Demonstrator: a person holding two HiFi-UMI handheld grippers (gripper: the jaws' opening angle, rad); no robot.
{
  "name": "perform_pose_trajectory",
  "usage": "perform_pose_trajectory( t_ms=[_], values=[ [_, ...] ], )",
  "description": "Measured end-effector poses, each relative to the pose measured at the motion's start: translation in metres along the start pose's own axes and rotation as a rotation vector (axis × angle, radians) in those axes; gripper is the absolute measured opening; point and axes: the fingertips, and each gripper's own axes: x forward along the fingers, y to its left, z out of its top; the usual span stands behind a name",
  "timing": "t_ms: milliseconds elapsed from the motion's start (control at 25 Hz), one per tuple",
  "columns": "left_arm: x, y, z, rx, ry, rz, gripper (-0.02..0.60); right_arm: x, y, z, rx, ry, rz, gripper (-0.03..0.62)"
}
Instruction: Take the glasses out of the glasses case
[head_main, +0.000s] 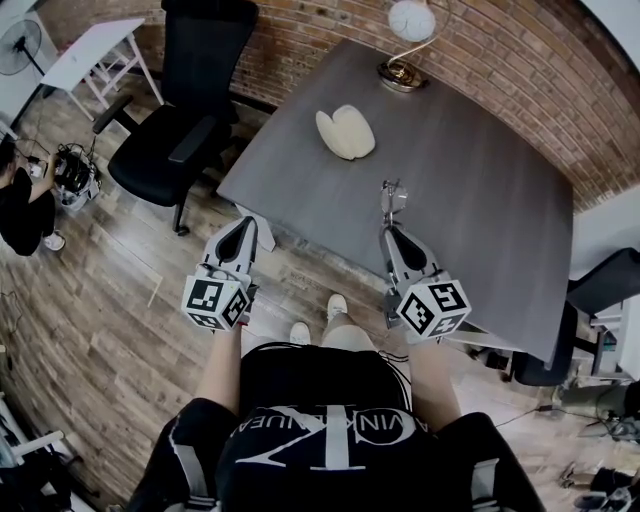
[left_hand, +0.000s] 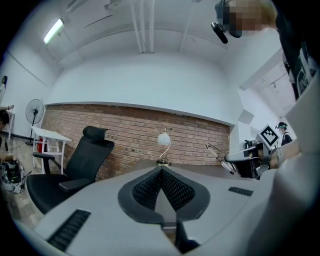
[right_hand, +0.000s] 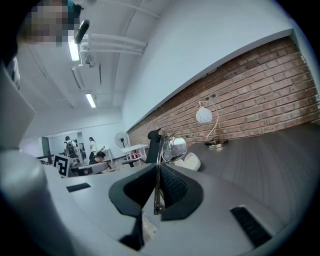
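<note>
My right gripper (head_main: 391, 228) is shut on a pair of thin wire-framed glasses (head_main: 392, 196), held above the near edge of the grey table (head_main: 480, 190). In the right gripper view the glasses (right_hand: 169, 149) stick up from between the closed jaws, lenses at the top. The cream glasses case (head_main: 345, 132) lies open on the table, farther back and to the left; it shows behind the glasses as the case (right_hand: 190, 161). My left gripper (head_main: 243, 228) hangs shut with nothing in it, off the table's left corner over the wooden floor. The left gripper view shows the right gripper's fingers (left_hand: 243, 159) holding the glasses (left_hand: 219, 155).
A lamp with a round white shade (head_main: 411, 22) stands at the table's far edge by the brick wall. A black office chair (head_main: 180, 120) is left of the table, another chair (head_main: 590, 300) at right. A person (head_main: 20, 205) sits at far left.
</note>
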Motion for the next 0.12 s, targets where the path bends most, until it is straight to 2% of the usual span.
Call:
perform_pose_trajectory(
  t_ms=[120],
  values=[
    [-0.0031,0.0031,-0.0021,0.002,-0.001,0.004,0.015,-0.0001,0.0040,-0.0031,-0.005,-0.003,0.007,0.036]
  ],
)
